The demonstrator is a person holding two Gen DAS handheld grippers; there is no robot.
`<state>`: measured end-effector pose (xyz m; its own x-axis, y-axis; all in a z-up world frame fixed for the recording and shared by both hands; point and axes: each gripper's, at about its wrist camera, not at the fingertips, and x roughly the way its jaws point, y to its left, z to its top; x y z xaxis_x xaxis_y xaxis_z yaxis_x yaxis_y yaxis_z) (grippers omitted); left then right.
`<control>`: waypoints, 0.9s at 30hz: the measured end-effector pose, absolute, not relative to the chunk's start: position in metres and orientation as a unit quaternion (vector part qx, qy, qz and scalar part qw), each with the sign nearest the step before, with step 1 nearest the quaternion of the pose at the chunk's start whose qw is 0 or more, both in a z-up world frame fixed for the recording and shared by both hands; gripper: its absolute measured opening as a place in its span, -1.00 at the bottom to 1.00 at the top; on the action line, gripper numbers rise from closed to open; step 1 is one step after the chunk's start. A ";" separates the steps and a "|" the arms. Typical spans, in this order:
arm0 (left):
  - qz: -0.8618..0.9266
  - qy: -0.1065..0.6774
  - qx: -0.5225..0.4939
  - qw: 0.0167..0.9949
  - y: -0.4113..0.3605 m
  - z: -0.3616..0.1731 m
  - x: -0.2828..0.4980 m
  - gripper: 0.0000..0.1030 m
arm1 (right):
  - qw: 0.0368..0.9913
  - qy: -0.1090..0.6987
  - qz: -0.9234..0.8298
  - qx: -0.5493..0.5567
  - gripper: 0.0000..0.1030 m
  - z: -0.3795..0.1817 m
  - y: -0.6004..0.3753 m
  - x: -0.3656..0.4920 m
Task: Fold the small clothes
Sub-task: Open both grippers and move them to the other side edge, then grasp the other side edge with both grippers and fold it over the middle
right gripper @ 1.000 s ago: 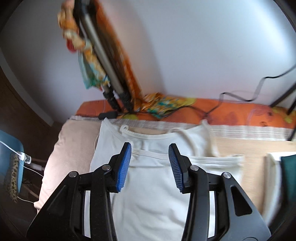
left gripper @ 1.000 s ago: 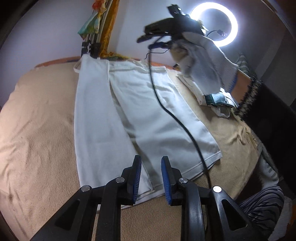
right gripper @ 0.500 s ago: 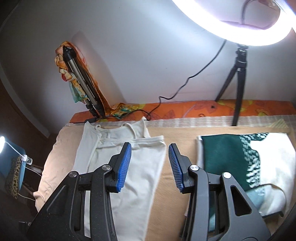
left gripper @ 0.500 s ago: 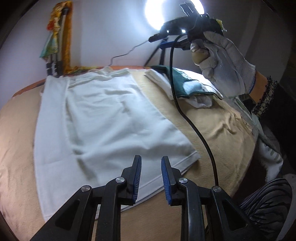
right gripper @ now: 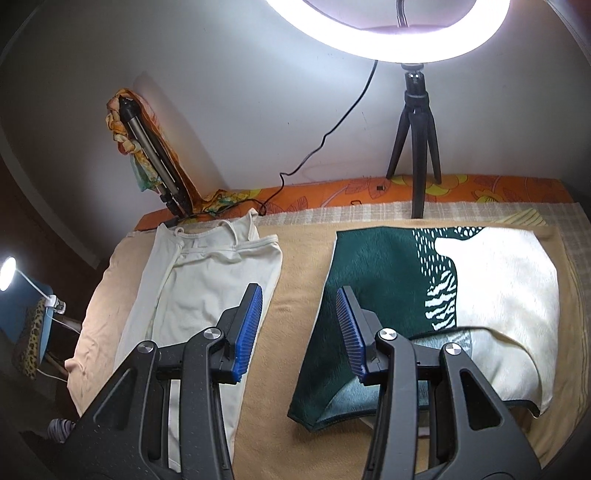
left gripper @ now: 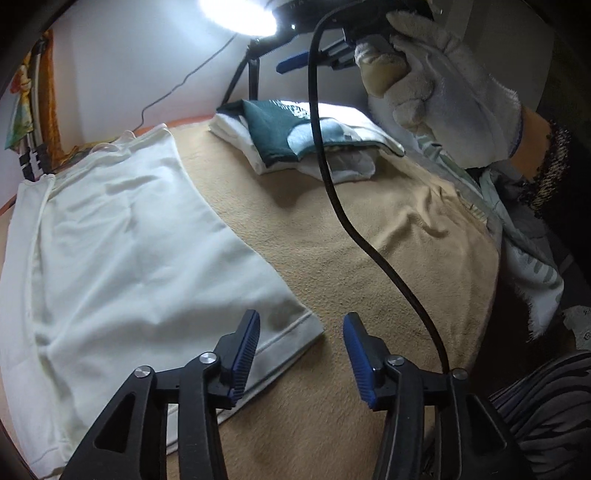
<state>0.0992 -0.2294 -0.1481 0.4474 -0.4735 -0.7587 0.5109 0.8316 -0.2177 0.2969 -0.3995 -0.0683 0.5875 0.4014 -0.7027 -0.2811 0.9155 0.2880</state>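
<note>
Two grippers, left (left gripper: 301, 352) and right (right gripper: 299, 328), hover with fingers wide apart and empty above the white top (left gripper: 122, 236), whose near hem corner wants a pinch.

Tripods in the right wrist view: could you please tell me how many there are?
2: one folded tripod leaning against the wall at back left, one standing tripod under the ring light. Others may be hidden.

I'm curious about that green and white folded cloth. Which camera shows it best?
The right wrist view: the green and white cloth lies spread below it, pattern plain. The left wrist view shows it far off, edge-on, crossed by a black cable.
</note>
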 end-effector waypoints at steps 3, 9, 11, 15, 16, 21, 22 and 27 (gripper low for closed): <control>-0.280 0.453 0.031 0.846 -0.238 -0.158 0.106 0.04 | 0.884 0.416 0.201 0.074 -0.14 -0.073 -0.398 0.297; -0.258 0.438 0.072 0.858 -0.246 -0.165 0.109 -0.63 | 0.869 0.426 0.232 0.096 -0.14 -0.089 -0.382 0.311; -0.259 0.446 0.044 0.856 -0.237 -0.165 0.115 -0.86 | 0.864 0.434 0.239 0.091 -0.14 -0.098 -0.368 0.318; -0.266 0.461 -0.038 0.846 -0.211 -0.159 0.124 -0.92 | 0.852 0.454 0.248 0.075 -0.14 -0.117 -0.333 0.336; -0.266 0.457 -0.043 0.848 -0.207 -0.156 0.124 -0.92 | 0.851 0.459 0.246 0.071 -0.14 -0.121 -0.326 0.341; -0.264 0.439 -0.054 0.857 -0.197 -0.143 0.118 -0.92 | 0.856 0.478 0.189 0.049 -0.14 -0.145 -0.300 0.378; -0.264 0.439 -0.055 0.857 -0.196 -0.143 0.117 -0.92 | 0.857 0.482 0.176 0.047 -0.14 -0.150 -0.298 0.385; -0.263 0.444 -0.076 0.853 -0.189 -0.143 0.119 -0.92 | 0.855 0.492 0.149 0.067 -0.14 -0.170 -0.296 0.412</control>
